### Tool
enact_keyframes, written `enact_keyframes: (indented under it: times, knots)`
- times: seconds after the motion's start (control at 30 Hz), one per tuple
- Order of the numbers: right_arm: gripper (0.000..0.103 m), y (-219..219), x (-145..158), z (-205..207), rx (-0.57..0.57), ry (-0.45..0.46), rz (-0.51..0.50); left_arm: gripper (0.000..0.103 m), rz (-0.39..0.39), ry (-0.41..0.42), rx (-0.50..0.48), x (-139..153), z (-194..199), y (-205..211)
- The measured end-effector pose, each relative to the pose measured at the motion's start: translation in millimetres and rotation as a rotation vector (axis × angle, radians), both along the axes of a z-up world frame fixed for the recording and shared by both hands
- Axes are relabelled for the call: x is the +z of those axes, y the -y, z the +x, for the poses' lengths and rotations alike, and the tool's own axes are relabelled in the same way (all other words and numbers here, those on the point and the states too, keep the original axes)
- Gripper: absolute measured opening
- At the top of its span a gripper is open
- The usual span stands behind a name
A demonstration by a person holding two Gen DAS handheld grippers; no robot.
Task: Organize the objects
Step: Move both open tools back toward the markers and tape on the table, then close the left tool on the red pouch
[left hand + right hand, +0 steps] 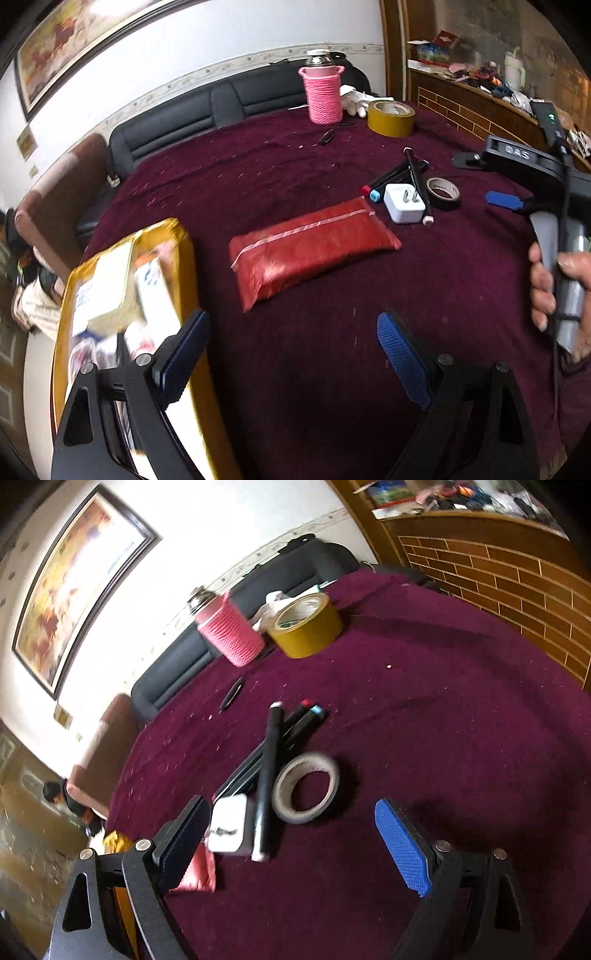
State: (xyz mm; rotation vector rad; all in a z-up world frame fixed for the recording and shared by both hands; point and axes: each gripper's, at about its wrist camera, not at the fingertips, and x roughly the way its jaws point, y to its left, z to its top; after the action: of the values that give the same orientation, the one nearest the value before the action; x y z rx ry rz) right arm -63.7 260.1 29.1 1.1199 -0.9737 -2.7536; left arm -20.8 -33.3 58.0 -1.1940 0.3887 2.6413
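A red pouch lies on the maroon cloth in front of my open, empty left gripper. A yellow box full of small packets sits at the left, under the left finger. A white plug adapter, black markers and a small tape roll lie beyond. My right gripper is open and empty just short of the adapter, markers and small tape roll. It shows at the right of the left wrist view.
A pink knitted jar, a yellow tape roll and white gloves stand at the far edge. A black pen lies mid-cloth. A dark sofa is behind; a cluttered wooden counter is at the right.
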Motion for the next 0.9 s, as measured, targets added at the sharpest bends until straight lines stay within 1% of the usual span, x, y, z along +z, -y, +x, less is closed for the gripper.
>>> enact_keyframes:
  times: [0.07, 0.13, 0.2, 0.27, 0.33, 0.37, 0.4, 0.47, 0.5, 0.53, 0.6, 0.7, 0.77, 0.8, 0.83, 0.87, 0.9]
  knots:
    - [0.094, -5.3, -7.1, -0.4, 0.005, 0.018, -0.01, 0.091, 0.013, -0.004, -0.026, -1.5, -15.6, -9.6]
    - [0.094, -10.6, -13.4, 1.8, -0.017, 0.039, -0.025, 0.091, 0.015, -0.004, -0.055, -4.3, -39.6, -22.4]
    - [0.094, -19.1, -18.8, 1.6, -0.032, 0.049, -0.063, 0.091, 0.011, -0.009, -0.063, -6.2, -59.7, -30.3]
    - [0.094, -20.8, -19.5, 1.3, -0.036, 0.051, -0.071, 0.091, 0.026, -0.011, -0.052, -8.4, -80.5, -33.7]
    - [0.094, -17.0, -18.2, 0.6, -0.027, 0.052, -0.054, 0.091, 0.075, 0.037, -0.035, -14.6, -101.0, -32.6]
    - [0.094, -14.3, -17.7, -0.9, -0.017, 0.055, -0.042, 0.091, 0.111, 0.069, -0.029, -19.0, -109.2, -29.9]
    - [0.095, -12.7, -18.1, -0.9, -0.014, 0.055, -0.035, 0.091, 0.149, 0.109, -0.022, -25.3, -116.7, -27.7]
    - [0.095, -10.1, -18.0, -2.6, -0.001, 0.057, -0.025, 0.091, 0.19, 0.19, -0.009, -38.9, -125.8, -24.2]
    - [0.095, -9.3, -18.3, -3.3, 0.005, 0.057, -0.025, 0.091, 0.189, 0.195, -0.011, -42.8, -125.3, -24.0]
    - [0.095, -8.1, -18.3, -3.6, 0.01, 0.058, -0.026, 0.091, 0.175, 0.183, -0.02, -42.3, -121.9, -25.5]
    - [0.095, -7.4, -19.3, -3.6, 0.014, 0.059, -0.023, 0.091, 0.152, 0.197, -0.06, -41.7, -113.1, -31.4]
    - [0.096, -5.3, -18.9, -3.6, 0.022, 0.061, -0.015, 0.091, 0.174, 0.243, -0.148, -39.7, -95.0, -38.8]
    - [0.096, -4.7, -18.9, -2.9, 0.029, 0.059, -0.021, 0.091, 0.179, 0.27, -0.189, -40.2, -81.6, -44.6]
    - [0.096, -4.7, -19.0, -2.5, 0.03, 0.059, -0.023, 0.091, 0.195, 0.298, -0.211, -40.7, -74.0, -45.9]
    - [0.096, -4.8, -19.0, -2.3, 0.03, 0.06, -0.024, 0.09, 0.23, 0.342, -0.234, -41.1, -67.4, -45.9]
    - [0.096, -5.2, -19.1, -1.5, 0.03, 0.059, -0.026, 0.09, 0.258, 0.369, -0.242, -41.1, -62.9, -44.7]
    - [0.096, -5.4, -19.0, -1.4, 0.029, 0.059, -0.028, 0.09, 0.28, 0.359, -0.238, -35.5, -58.2, -41.0]
